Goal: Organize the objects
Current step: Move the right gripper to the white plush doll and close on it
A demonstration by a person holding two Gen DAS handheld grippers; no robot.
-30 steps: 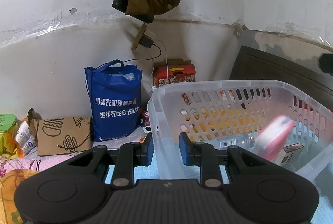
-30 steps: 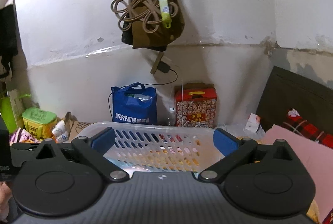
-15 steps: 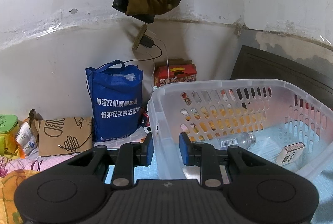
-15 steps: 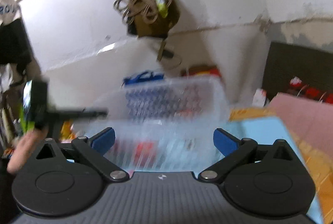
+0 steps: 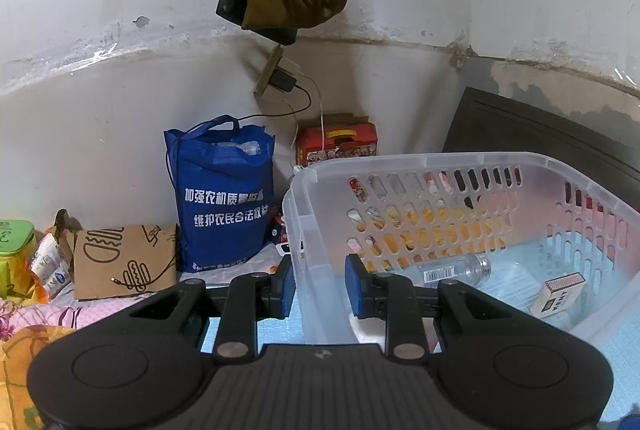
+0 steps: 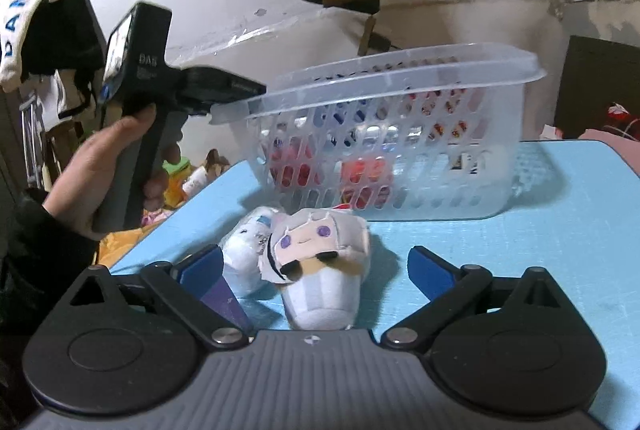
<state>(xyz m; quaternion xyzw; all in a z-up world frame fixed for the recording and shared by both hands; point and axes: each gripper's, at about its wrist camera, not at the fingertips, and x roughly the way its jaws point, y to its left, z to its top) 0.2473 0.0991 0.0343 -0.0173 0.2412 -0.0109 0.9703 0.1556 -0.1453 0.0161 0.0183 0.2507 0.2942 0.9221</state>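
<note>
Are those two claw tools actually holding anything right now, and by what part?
The left gripper clamps the clear basket by its near corner wall. The right gripper holds nothing; its fingers stand open around a plush doll.

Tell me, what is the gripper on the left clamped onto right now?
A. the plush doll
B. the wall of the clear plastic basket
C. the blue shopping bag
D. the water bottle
B: the left gripper has its blue pads on either side of the clear basket wall at the near corner, tilting it; the plush doll lies outside on the blue table.
</note>
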